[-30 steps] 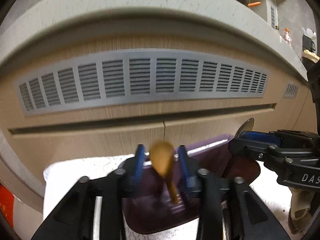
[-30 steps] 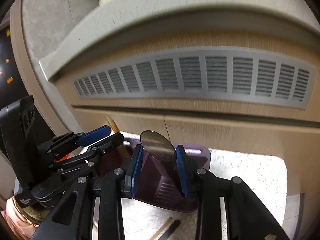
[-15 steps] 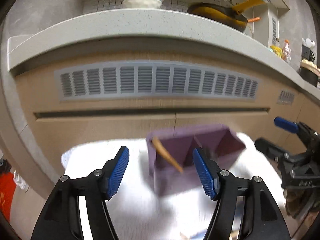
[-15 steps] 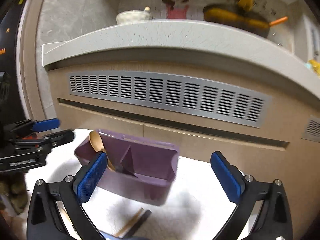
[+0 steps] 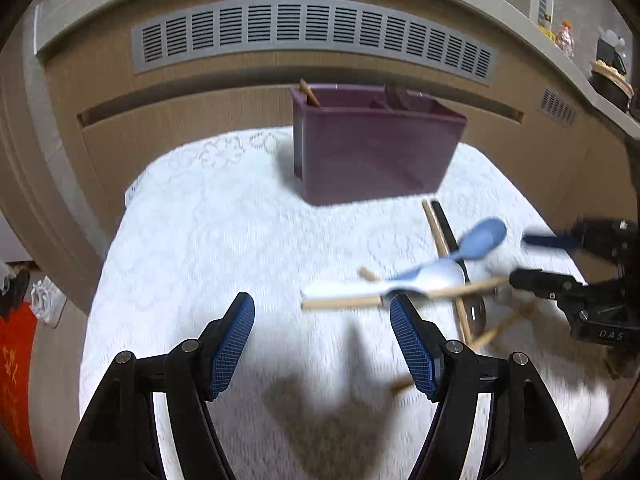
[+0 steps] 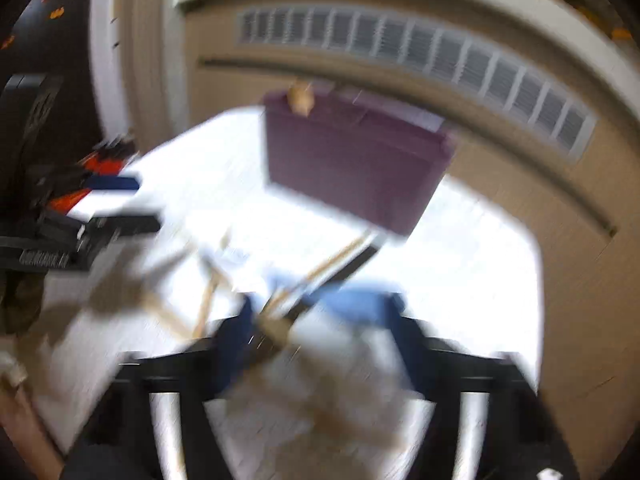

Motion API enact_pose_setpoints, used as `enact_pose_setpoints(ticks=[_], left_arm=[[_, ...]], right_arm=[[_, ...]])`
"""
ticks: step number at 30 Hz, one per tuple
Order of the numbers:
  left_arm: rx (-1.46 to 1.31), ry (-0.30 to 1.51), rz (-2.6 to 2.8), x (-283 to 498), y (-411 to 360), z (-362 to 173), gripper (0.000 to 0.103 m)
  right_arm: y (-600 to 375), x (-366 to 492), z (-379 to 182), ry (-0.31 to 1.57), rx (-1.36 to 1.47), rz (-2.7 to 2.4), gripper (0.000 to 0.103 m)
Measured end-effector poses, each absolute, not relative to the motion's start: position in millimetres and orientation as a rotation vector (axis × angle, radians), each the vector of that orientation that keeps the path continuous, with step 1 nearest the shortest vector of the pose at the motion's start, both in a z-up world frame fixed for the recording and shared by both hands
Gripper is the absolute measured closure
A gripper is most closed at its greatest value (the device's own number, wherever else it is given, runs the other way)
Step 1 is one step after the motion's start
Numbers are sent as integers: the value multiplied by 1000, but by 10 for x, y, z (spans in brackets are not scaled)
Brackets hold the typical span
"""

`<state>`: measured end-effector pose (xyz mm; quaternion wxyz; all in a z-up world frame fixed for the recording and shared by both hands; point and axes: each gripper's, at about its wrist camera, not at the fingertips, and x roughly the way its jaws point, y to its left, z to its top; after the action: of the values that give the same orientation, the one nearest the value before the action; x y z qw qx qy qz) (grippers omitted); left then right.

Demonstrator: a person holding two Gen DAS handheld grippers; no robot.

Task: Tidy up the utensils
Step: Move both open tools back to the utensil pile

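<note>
A dark purple utensil caddy [image 5: 372, 144] sits on a white lace-patterned tablecloth [image 5: 208, 248]. Lower right lie a light blue spoon [image 5: 476, 242], a white spoon [image 5: 400, 284] and tan wooden chopsticks [image 5: 436, 228]. The gripper pads [image 5: 234, 344] are blue.

Right wrist view is smeared throughout — utensils [image 6: 304, 292] near the right gripper [image 6: 320, 344] blur together; its grip is unreadable.

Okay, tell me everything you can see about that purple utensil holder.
The purple utensil holder is a matte, plastic-looking rectangular box, open at the top and split by inner dividers. It stands upright on the white lace cloth, at its far edge near the cabinet. A wooden utensil leans in its left compartment. Neither gripper touches it.
</note>
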<state>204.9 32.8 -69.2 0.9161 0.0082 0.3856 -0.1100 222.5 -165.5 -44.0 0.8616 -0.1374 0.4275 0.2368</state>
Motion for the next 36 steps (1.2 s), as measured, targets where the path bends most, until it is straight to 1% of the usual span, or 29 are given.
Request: enact_pose_setpoints(ticks=[3, 8, 13, 16, 20, 24, 27, 28, 29, 31, 36], left_arm=[[2, 803, -240, 2003, 338, -736, 31], [-5, 816, -258, 2001, 275, -756, 31], [1, 822, -270, 1986, 239, -758, 27], [2, 829, -269, 1993, 240, -778, 27], [-4, 835, -266, 2038, 267, -798, 27], [-24, 841, -265, 2091, 277, -822, 27], [-39, 844, -270, 2100, 288, -826, 26], [-37, 842, -272, 2092, 291, -823, 26], [-35, 839, -273, 2082, 298, -816, 25], [-34, 834, -274, 2064, 316, -807, 23], [-46, 827, -272, 2055, 379, -806, 23]], right_arm=[[-1769, 2130, -591, 937, -252, 452, 71], [-1912, 2202, -754, 989, -153, 414, 71], [-1830, 2263, -767, 979, -183, 408, 71], [-1860, 2325, -772, 984, -180, 333, 71], [-1964, 2327, -700, 1052, 4, 381, 71], [-1966, 2392, -794, 1137, 192, 373, 71], [-1901, 2503, -863, 1132, 278, 316, 70], [-1883, 2529, -863, 1124, 286, 302, 68], [-1857, 2576, -864, 1114, 305, 283, 63], [-1831, 2632, -867, 1099, 331, 262, 56], [-1651, 2760, -870, 1055, 220, 209, 54]])
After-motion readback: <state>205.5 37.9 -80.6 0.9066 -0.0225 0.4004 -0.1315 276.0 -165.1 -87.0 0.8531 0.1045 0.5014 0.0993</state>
